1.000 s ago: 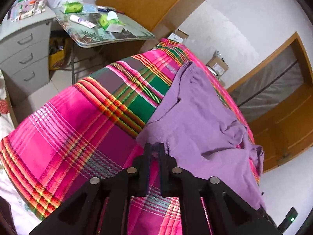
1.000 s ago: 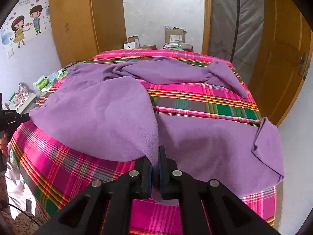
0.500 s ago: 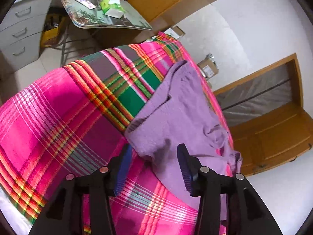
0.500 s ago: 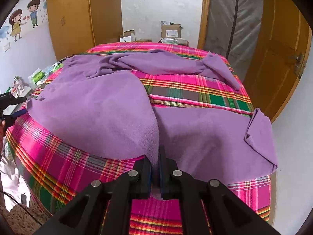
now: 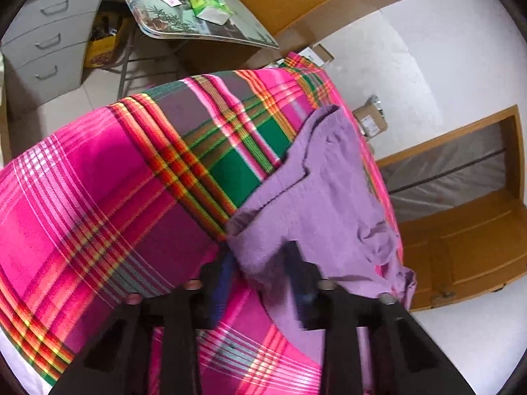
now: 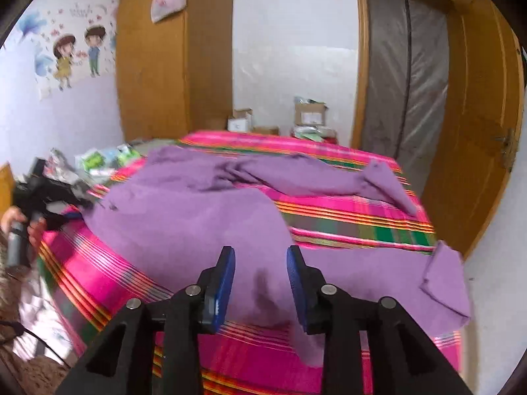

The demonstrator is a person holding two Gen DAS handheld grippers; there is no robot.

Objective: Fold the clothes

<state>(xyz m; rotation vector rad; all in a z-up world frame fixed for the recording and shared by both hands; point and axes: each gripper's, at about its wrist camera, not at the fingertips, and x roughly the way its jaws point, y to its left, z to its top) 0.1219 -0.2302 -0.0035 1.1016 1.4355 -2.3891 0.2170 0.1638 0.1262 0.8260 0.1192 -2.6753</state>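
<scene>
A purple garment (image 6: 184,223) lies spread over the bed's pink plaid cover (image 6: 346,227), one sleeve stretched across the far side. My right gripper (image 6: 260,260) hovers over the near fold with its jaws opening and nothing between the blue pads. In the left wrist view the garment's corner (image 5: 322,204) lies at the bed's edge on the plaid cover (image 5: 98,197). My left gripper (image 5: 258,263) straddles that corner, its jaws closing around the fabric with a gap still showing. The right wrist view also shows the left gripper (image 6: 49,197), held by a hand (image 6: 19,227).
Left of the bed stand a cluttered glass-topped table (image 5: 197,23) and a grey drawer cabinet (image 5: 49,42). Cardboard boxes (image 6: 309,115) sit beyond the bed's far end, beside a wooden wardrobe (image 6: 158,65). A wooden door (image 6: 477,131) is close on the right.
My right gripper let go of the purple fold, opened and drew back and up. My left gripper released the corner, opened wide, then narrowed around it again.
</scene>
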